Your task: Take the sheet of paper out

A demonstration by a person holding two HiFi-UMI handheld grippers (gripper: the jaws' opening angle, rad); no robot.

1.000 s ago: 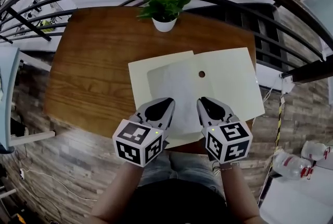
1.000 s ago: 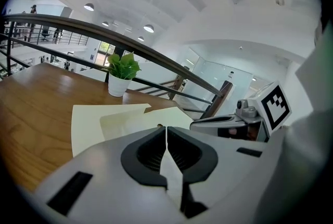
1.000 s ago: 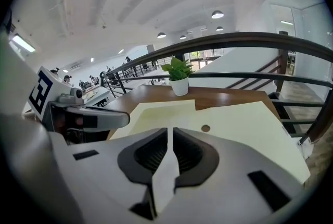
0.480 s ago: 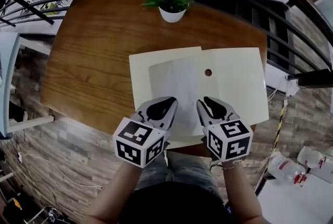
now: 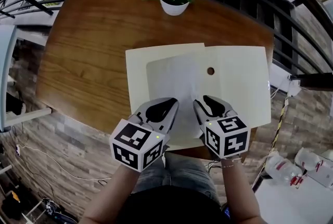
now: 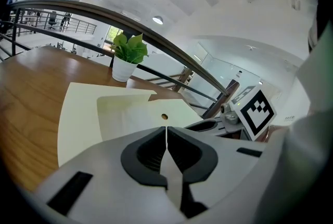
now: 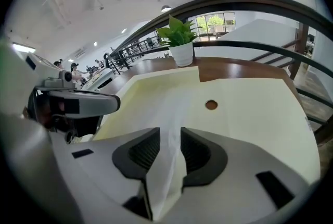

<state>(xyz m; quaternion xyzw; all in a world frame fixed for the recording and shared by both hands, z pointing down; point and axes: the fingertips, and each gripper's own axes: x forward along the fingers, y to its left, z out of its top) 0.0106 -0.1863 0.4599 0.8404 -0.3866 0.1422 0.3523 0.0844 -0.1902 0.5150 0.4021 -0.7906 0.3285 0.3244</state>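
Left claw is shown clamped on the near edge of the thin white translucent sheet of paper, which is spread on the open cream card folder on the brown wooden worktop, while the right claw, its jaws just opened, stands apart around that edge.

Toward 6 o'clock in the head view, the sheet of paper and the cream folder beneath it are running out of sight under the left gripper. At 9 o'clock in the right gripper view, distant people are showing too small to make out.
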